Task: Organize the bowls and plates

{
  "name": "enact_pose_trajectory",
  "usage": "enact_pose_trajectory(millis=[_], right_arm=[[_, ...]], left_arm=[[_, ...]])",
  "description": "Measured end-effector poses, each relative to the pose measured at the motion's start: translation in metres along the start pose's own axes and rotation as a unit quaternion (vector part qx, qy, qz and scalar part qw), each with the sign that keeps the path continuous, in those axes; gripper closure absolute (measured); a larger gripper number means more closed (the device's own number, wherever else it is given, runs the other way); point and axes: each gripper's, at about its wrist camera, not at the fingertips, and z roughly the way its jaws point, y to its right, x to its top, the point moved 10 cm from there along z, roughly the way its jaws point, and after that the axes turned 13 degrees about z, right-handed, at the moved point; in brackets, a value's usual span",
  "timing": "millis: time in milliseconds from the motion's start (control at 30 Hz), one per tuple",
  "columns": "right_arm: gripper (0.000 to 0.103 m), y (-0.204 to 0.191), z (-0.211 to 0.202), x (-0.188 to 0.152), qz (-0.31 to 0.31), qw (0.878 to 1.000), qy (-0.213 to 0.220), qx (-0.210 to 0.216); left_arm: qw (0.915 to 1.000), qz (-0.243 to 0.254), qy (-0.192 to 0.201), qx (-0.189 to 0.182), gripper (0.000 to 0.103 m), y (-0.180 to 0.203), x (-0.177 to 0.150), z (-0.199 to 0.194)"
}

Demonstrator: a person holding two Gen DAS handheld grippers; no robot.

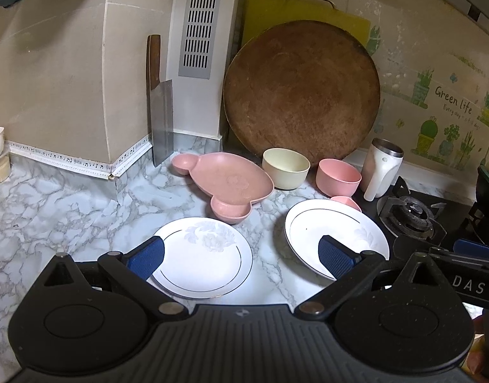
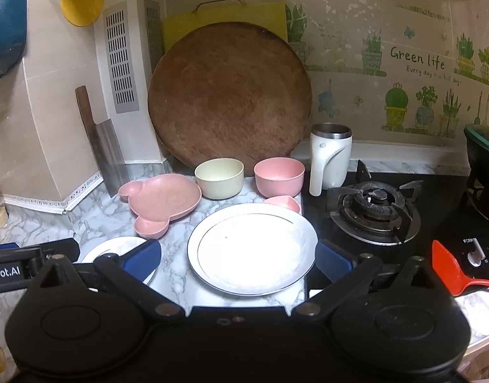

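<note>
Plates and bowls are lying spread over the marble counter (image 1: 52,210), none stacked, so the sorting looks to be only starting. Nearest, the left gripper (image 1: 241,257) is hanging with its jaws spread wide and holding nothing, the small white plate (image 1: 202,257) sitting at its 11 o'clock under the left finger. The right gripper (image 2: 238,263) is likewise wide open and empty, bracketing the near rim of the large white plate (image 2: 252,249) at 12 o'clock.

The next move, in my judgement, is closing on one plate rim and setting one plate on the other; a thin, flat rim calls for a low, level approach.

Further out, the pink divided dish (image 2: 163,202) is sitting at 10 o'clock from the large plate, with the cream bowl (image 2: 219,178) and pink bowl (image 2: 279,175) at 12 o'clock, and a small pink dish (image 2: 284,203) tucked just behind the large plate's rim.

Room is tight on the right: the large plate is reaching the counter edge beside the gas burner (image 2: 373,209). The white mug (image 2: 329,158) is standing close by the pink bowl. Open counter is lying at 9 o'clock.
</note>
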Motion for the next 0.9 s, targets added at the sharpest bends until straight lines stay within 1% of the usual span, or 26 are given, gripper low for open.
enact_pose_trajectory(millis=[133, 333, 533, 900], right_arm=[[0.000, 0.001, 0.003, -0.003, -0.002, 1.000, -0.008, 0.000], [0.000, 0.003, 0.010, -0.008, -0.002, 1.000, -0.021, 0.000], [0.000, 0.010, 0.015, -0.011, 0.001, 1.000, -0.031, -0.004], [0.000, 0.025, 0.030, -0.013, 0.010, 0.999, -0.048, -0.015]], left_arm=[[1.0000, -0.002, -0.006, 0.002, 0.000, 0.001, -0.003, 0.001], [0.9997, -0.008, -0.025, 0.003, 0.000, 0.002, -0.011, 0.008], [0.9994, -0.003, -0.033, 0.001, 0.000, 0.007, -0.014, 0.014], [0.9981, -0.010, -0.060, -0.012, 0.000, 0.015, -0.019, 0.036]])
